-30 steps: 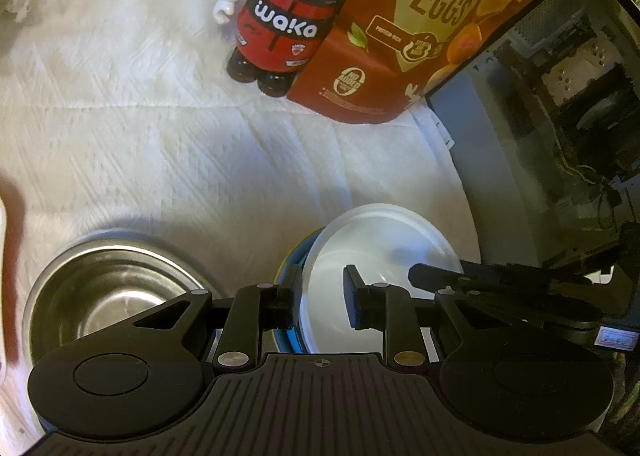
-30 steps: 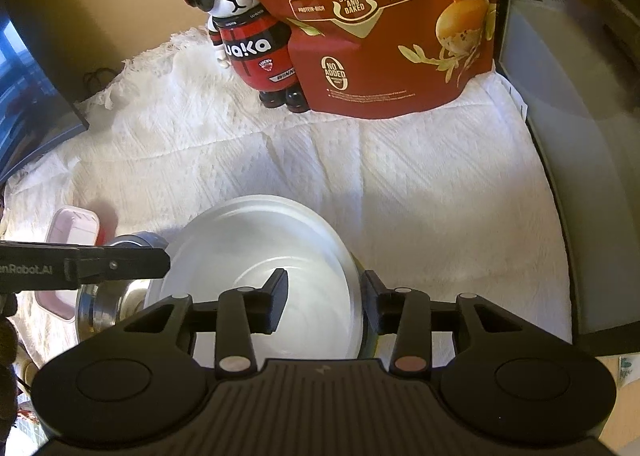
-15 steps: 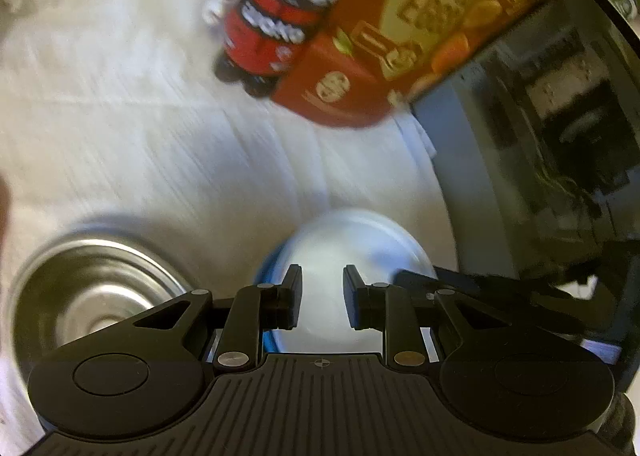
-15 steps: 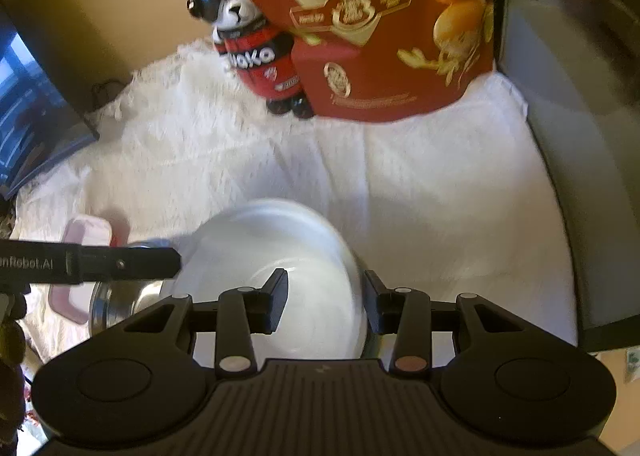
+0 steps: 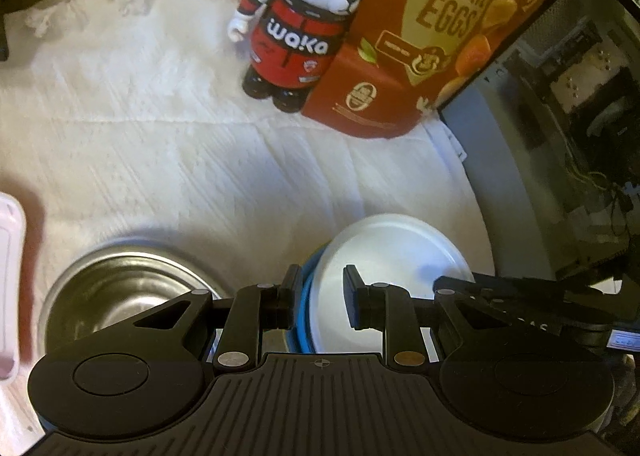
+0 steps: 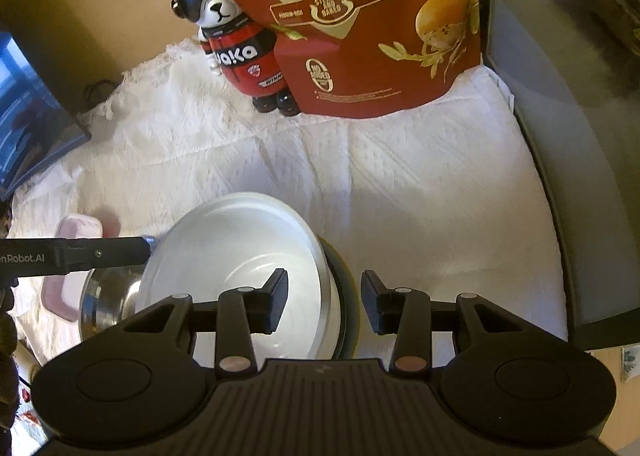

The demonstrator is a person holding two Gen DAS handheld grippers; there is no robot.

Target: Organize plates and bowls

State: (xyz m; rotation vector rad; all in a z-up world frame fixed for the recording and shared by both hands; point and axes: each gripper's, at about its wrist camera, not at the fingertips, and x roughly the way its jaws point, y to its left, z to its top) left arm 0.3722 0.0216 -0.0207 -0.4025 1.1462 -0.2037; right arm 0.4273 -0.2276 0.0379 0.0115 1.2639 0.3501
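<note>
A white bowl (image 5: 394,256) sits nested in a blue-rimmed dish (image 5: 306,296) on the white cloth. My left gripper (image 5: 320,298) straddles their left rims with a narrow gap, closed on them. The white bowl shows in the right wrist view (image 6: 240,256), stacked over a dark dish (image 6: 344,284). My right gripper (image 6: 324,302) is open, its fingers on either side of the stack's right rim. A steel bowl (image 5: 124,292) stands to the left, also in the right wrist view (image 6: 108,300).
A panda figure (image 5: 304,27) and a red quail-egg bag (image 5: 432,35) stand at the back. A pink lidded box (image 6: 76,256) lies at the left. A grey computer case (image 6: 580,175) borders the cloth on the right.
The left gripper's view swung and blurred, then settled back; the stack stays between its fingers. The right gripper has drawn slightly nearer and stays open.
</note>
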